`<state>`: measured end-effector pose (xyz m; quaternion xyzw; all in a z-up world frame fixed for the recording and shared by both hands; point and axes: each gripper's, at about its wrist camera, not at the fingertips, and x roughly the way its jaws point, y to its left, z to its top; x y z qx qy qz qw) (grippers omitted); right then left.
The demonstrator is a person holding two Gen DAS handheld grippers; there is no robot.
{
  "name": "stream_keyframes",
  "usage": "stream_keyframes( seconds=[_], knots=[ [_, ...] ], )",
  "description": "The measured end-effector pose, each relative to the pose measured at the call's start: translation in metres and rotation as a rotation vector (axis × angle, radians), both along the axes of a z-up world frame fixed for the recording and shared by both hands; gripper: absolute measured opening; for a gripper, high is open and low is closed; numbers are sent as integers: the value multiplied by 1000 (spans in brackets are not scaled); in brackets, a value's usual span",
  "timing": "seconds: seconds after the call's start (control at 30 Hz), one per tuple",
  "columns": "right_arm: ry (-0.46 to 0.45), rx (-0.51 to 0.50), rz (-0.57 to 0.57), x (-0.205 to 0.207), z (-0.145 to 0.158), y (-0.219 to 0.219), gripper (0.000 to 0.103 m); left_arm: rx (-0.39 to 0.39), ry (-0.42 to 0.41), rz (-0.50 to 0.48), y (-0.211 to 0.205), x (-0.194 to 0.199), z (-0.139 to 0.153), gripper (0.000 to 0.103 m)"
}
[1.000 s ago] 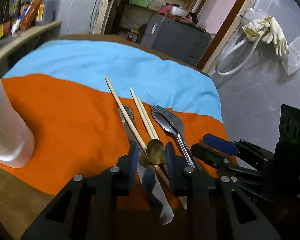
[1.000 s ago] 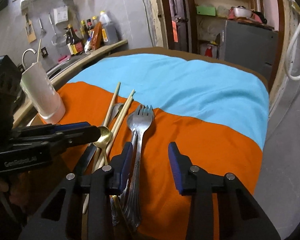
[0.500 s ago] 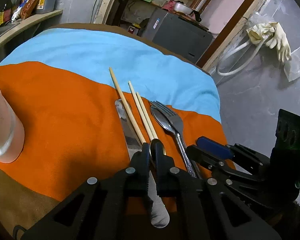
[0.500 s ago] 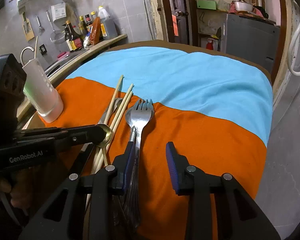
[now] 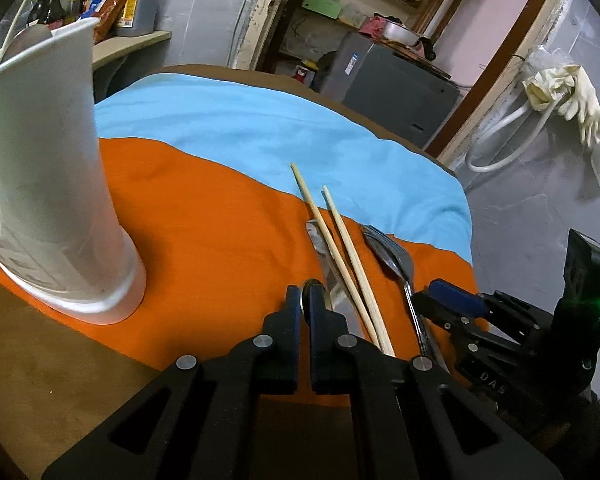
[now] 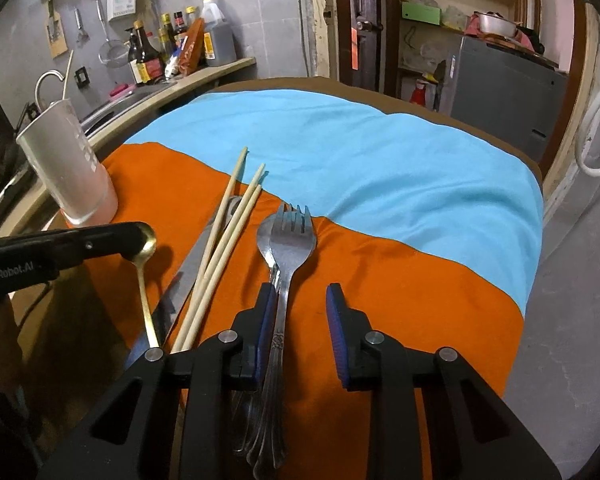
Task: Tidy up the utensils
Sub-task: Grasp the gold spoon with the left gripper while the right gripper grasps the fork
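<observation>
Left gripper: pinching the gold spoon by its bowl, handle hanging above the orange cloth.
Right gripper: spread, astride the fork, not gripping.
Step, as judged: spoon lifted, not yet stowed. Next, swing it over the white cup and tip the handle in.

Grey tiled wall behind my table, w/ a counter along it, left of the wooden doorway. Thru the doorway: shelves above a grey cabinet. Right of the cabinet, grey floor; rubber gloves and white hose beside it. Dim light.
</observation>
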<state>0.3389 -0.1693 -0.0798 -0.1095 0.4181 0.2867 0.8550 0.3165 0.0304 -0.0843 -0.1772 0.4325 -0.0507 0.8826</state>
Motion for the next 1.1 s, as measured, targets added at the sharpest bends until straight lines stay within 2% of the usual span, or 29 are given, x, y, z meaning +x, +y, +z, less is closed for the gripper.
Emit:
stream_keyframes(
  seconds=[0.17,0.4,0.73,1.1],
  knots=[
    [14,-3,-29,-1,0,-9,22,-5,-1,7,-1,-2,-1,2],
    [18,-7,9,-5,0,2,22,-1,15,12,-1,0,-2,2],
    [28,-21,-17,-4,1,-3,21,-10,48,26,2,2,-9,3],
    [12,-114,-15,9,2,14,21,-13,53,24,4,2,-8,3]
  ],
)
